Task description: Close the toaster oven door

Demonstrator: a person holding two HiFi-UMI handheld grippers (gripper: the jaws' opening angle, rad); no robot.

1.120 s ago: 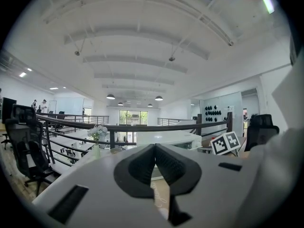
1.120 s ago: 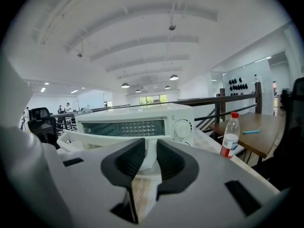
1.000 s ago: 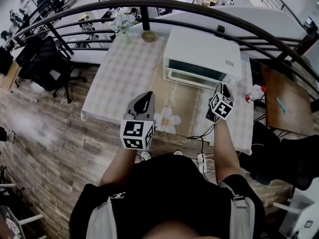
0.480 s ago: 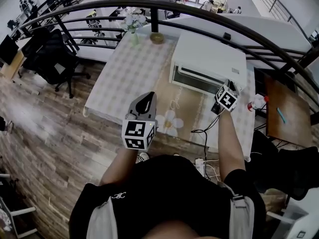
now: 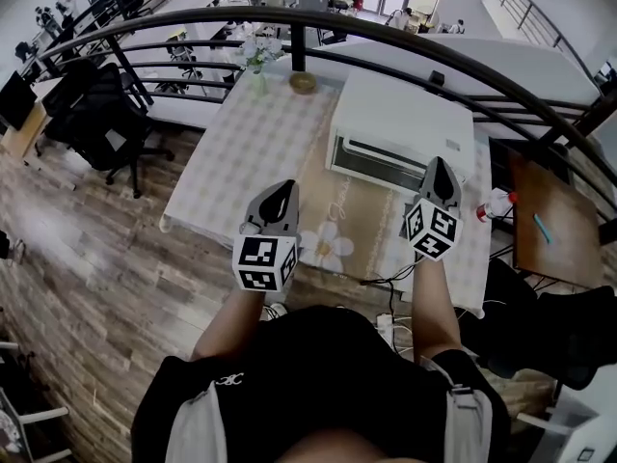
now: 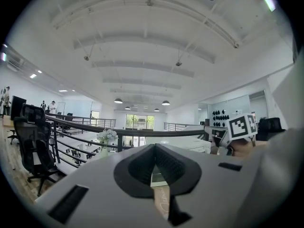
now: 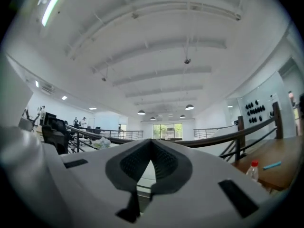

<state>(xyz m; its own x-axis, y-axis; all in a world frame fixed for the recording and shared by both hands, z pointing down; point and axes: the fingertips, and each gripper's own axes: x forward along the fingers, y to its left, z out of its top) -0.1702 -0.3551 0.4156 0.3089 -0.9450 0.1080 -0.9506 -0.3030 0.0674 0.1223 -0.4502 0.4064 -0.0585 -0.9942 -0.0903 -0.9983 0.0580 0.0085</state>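
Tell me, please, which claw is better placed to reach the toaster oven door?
Right, probably: the right claw hovers before the toaster oven door, near its right end; the left claw hangs farther left, over the tablecloth.

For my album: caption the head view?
Left hand-held gripper and right hand-held gripper, both shut, face closed toaster oven.

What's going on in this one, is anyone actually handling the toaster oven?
A person stands at the table with a gripper in each hand. The left gripper and the right gripper are both held above the table's near side, jaws together with nothing between them. Neither appears to touch the toaster oven. Its door looks shut, flat against the front.
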